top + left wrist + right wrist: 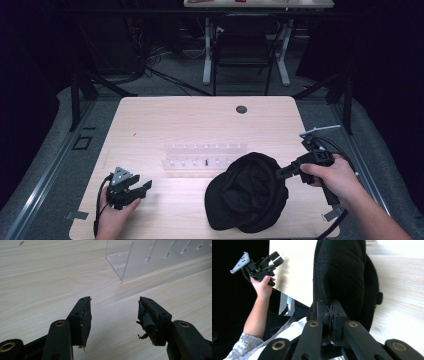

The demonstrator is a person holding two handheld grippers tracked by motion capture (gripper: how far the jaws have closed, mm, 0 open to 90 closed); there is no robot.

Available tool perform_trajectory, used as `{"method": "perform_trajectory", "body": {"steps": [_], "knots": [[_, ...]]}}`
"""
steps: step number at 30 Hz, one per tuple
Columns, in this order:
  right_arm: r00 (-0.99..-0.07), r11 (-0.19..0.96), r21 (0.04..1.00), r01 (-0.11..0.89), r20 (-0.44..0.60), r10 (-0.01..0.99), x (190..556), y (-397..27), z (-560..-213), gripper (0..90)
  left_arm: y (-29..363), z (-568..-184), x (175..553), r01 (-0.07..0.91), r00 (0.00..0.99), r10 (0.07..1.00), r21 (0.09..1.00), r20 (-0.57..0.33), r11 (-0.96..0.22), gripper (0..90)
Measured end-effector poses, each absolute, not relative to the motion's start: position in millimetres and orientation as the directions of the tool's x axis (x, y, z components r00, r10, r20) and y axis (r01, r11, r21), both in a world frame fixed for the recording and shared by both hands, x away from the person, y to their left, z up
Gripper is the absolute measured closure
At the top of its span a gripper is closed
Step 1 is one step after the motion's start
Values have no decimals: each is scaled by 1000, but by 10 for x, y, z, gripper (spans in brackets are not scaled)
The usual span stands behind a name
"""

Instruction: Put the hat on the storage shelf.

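A black cap (247, 192) lies on the front right of the wooden table (200, 120). My right gripper (281, 173) is shut on the cap's right edge; in the right gripper view the jaws pinch the black fabric (344, 275) with my right gripper (331, 307) closed tight. My left gripper (145, 186) rests near the front left of the table, open, nothing between its fingers. In the left gripper view my left gripper (114, 310) points over bare wood toward a clear plastic rack (155, 257).
The clear plastic rack (205, 159) with small pegs sits mid-table, just behind the cap. A round grommet (241, 109) is set near the table's far edge. A chair (245, 50) and desk legs stand beyond the table.
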State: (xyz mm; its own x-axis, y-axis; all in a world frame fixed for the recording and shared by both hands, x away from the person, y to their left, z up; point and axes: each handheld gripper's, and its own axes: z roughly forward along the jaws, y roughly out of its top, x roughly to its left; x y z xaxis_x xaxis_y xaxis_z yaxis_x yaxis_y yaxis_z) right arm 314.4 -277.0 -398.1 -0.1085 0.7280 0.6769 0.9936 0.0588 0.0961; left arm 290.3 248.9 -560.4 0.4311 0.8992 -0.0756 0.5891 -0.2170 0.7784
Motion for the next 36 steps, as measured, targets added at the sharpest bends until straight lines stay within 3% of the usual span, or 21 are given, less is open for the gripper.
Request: {"method": "perform_trajectory", "body": {"steps": [23,36], "knots": [[-185,46,206,977,728,660,3065,-2811,-3582,884,2484,-5603,2904,588,433,898,778,-73,-220,444],[-179,-14,250,968,732,657,3042,-2925,-3419,884,2463,-5605,2919,585,441,894,780,-73,-225,443]]}}
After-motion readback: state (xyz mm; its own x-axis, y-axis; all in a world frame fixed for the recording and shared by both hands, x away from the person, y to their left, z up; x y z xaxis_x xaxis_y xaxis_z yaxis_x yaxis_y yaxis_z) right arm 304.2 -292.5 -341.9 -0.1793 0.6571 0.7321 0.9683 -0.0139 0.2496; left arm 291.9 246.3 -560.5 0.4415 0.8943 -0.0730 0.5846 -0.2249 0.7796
